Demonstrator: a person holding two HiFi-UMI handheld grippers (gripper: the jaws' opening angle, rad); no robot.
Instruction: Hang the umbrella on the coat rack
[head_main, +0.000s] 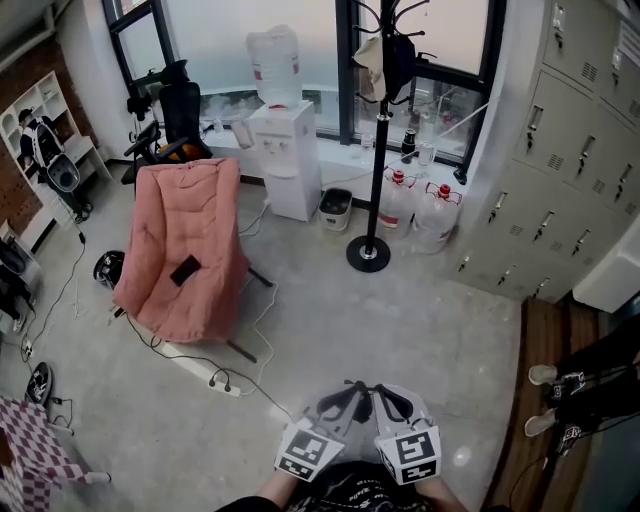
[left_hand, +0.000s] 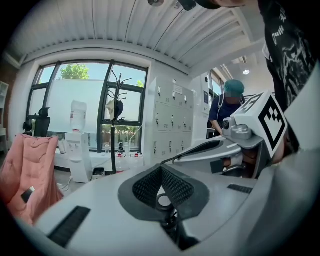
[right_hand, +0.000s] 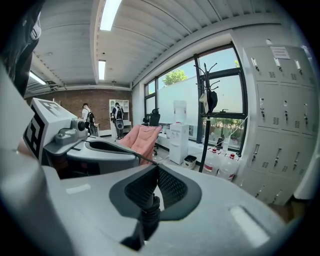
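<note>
The black coat rack (head_main: 378, 140) stands by the window, with a beige cap and a dark thing hung at its top. It also shows as the coat rack (left_hand: 114, 130) and the coat rack (right_hand: 207, 115). A small black oblong thing (head_main: 185, 269) lies on the pink chair (head_main: 190, 240); I cannot tell whether it is the umbrella. My left gripper (head_main: 350, 389) and right gripper (head_main: 381, 390) are side by side at the bottom centre, well short of the rack. The left gripper (left_hand: 161, 169) and the right gripper (right_hand: 156, 168) are both shut, with nothing clearly held.
A water dispenser (head_main: 283, 150) and a small bin stand left of the rack, with water jugs (head_main: 415, 215) to its right. Grey lockers (head_main: 570, 150) line the right wall. A power strip (head_main: 222, 382) and cables lie on the floor. A person's feet (head_main: 555, 395) are at the right.
</note>
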